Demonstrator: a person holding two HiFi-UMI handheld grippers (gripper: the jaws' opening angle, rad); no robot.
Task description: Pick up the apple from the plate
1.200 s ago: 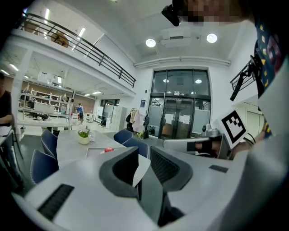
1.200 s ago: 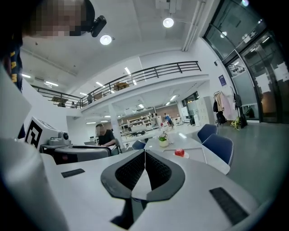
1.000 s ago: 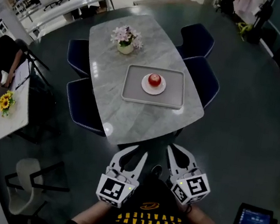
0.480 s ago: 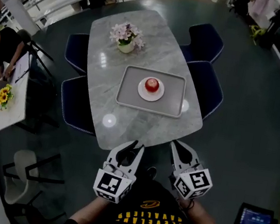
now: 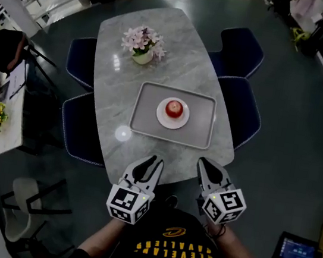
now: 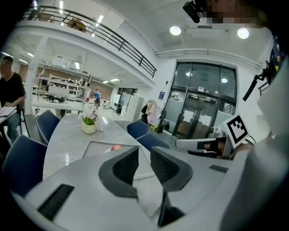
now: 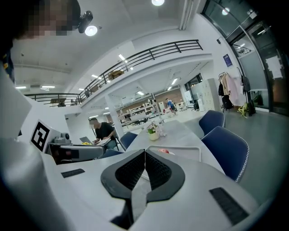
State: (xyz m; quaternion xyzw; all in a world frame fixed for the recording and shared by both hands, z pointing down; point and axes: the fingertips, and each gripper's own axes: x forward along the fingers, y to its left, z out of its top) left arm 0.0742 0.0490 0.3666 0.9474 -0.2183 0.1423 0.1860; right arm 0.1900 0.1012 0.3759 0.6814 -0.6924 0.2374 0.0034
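A red apple (image 5: 175,107) sits on a small white plate (image 5: 163,116) in the middle of a grey tray (image 5: 144,115) on the marble table (image 5: 108,102). Both grippers hover side by side just short of the table's near end, well short of the tray. My left gripper (image 5: 151,164) has its jaws a narrow gap apart with nothing between them. My right gripper (image 5: 205,164) has its jaws pressed together, empty. The apple (image 6: 116,147) peeks over the left gripper (image 6: 144,151) in its own view. Over the right gripper (image 7: 145,152) the apple (image 7: 163,151) shows low on the tray.
A vase of pale flowers (image 5: 142,45) stands at the table's far end. Dark blue chairs (image 5: 242,113) flank both long sides. At the far left a person (image 5: 2,50) sits by a side desk. A white chair (image 5: 23,207) and a screen (image 5: 294,253) stand near me.
I have come closer to the table. Both grippers have moved forward and now reach its near end; the tray and apple sit nearer in view.
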